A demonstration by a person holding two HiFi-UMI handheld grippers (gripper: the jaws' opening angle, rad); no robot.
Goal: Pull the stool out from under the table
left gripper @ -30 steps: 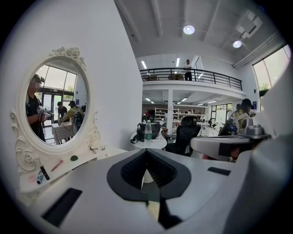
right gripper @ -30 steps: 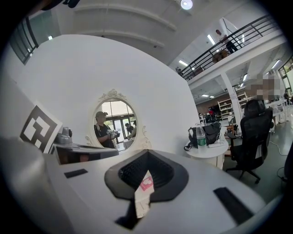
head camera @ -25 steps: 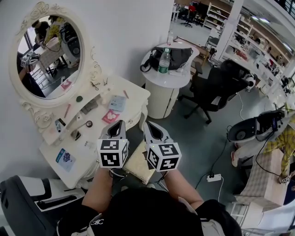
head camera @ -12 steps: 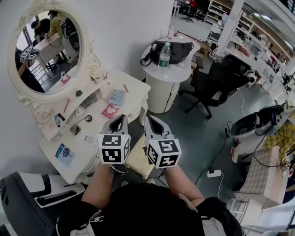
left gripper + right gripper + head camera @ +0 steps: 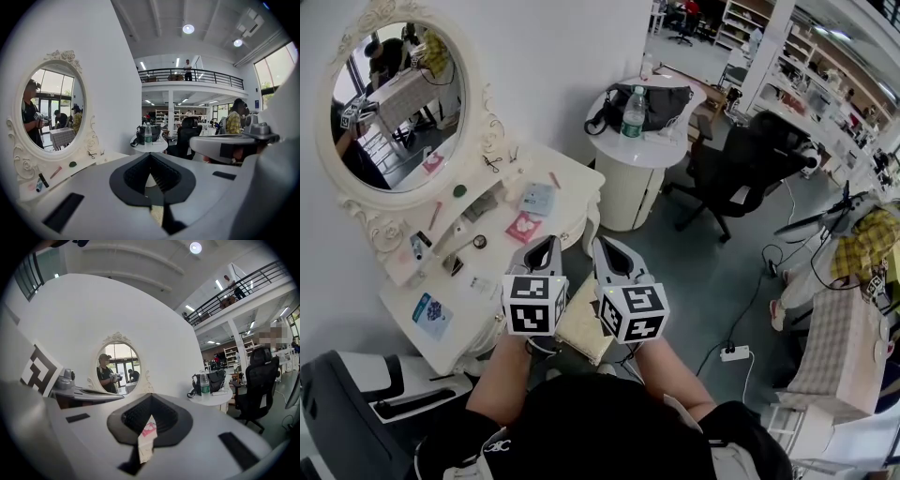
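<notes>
The stool [image 5: 581, 323] has a cream cushion and stands at the front edge of the white dressing table [image 5: 572, 187], partly hidden beneath my two grippers. Both are held side by side above it, pointing towards the table, apart from the stool. My left gripper [image 5: 546, 246] is shut and holds nothing; in the left gripper view its jaws [image 5: 151, 157] meet, with a cream strip showing through the slit. My right gripper [image 5: 602, 246] is likewise shut and holds nothing; its closed jaws [image 5: 151, 397] face the oval mirror [image 5: 116, 364].
Small cosmetics and cards lie scattered on the table below the mirror [image 5: 389, 103]. A round white table [image 5: 628, 159] with a bottle [image 5: 632, 111] and black bag [image 5: 661, 103] stands right of it, then a black office chair [image 5: 750, 173]. A power strip [image 5: 733, 353] lies on the floor.
The head view has shifted very slightly. Both grippers stay shut in the same place above the stool.
</notes>
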